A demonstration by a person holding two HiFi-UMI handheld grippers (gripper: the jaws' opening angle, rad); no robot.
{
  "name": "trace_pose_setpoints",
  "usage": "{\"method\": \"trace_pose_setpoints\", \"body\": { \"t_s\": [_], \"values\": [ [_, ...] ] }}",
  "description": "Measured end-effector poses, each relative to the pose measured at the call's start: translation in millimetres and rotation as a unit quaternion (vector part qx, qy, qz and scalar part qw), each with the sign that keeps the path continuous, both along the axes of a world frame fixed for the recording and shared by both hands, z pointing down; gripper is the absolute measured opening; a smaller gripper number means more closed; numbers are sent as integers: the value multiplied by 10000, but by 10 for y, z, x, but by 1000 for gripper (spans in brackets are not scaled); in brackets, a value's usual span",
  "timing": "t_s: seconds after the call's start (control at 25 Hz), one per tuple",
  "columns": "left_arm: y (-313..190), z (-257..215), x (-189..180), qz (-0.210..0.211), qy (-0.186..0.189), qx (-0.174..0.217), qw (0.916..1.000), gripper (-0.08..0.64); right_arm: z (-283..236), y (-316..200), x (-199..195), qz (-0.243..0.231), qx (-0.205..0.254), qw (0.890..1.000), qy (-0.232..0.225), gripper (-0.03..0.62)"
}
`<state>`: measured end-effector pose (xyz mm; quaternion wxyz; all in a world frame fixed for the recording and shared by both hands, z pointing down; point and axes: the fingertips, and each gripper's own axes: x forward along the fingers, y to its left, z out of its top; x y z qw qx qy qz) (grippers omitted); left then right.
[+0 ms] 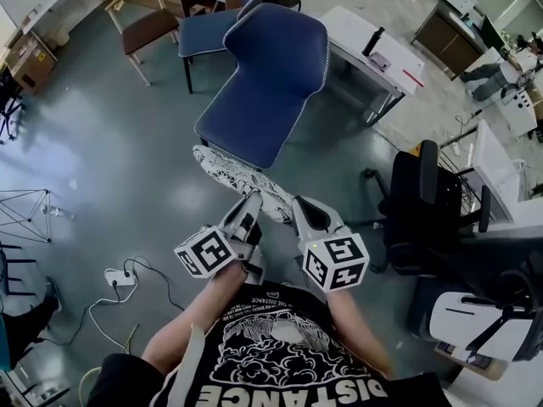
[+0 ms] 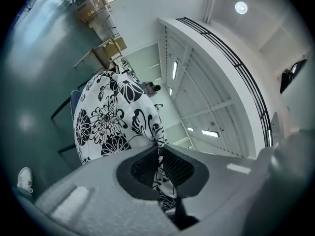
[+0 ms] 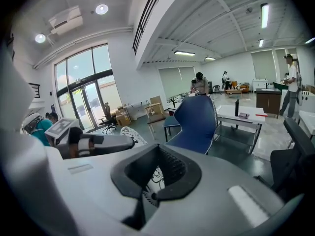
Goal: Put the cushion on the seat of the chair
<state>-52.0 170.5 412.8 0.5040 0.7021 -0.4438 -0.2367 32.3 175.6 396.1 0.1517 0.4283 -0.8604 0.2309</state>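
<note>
The blue chair point(image 1: 263, 83) stood ahead, a white tabletop point(image 1: 373, 45) behind it. My left tongs point(image 1: 252, 203) and right tongs point(image 1: 299, 209) each clamped the floral cushion point(image 1: 229, 170).

Head and right views share chair point(image 1: 263, 83).

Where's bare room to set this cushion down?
The blue chair ahead is bare, nothing on it. Open floor lies left of it, up to the power strip. Right is crowded: table, black chair.
</note>
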Motion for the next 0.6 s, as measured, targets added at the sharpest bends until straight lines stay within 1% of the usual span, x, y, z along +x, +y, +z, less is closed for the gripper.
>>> {"method": "trace_pose_setpoints", "body": {
  "t_s": [0.28,0.44,0.6],
  "values": [
    [-344,3,-393,77,117,13,9999,15,-23,-299,-389,89,50,9998,143,0],
    [-469,41,-500,93,213,2,9997,15,-39,-412,-448,185,91,9996,217,0],
    [-550,104,-556,97,197,-39,9998,15,-10,-502,-436,275,87,9993,226,0]
  ]
}}
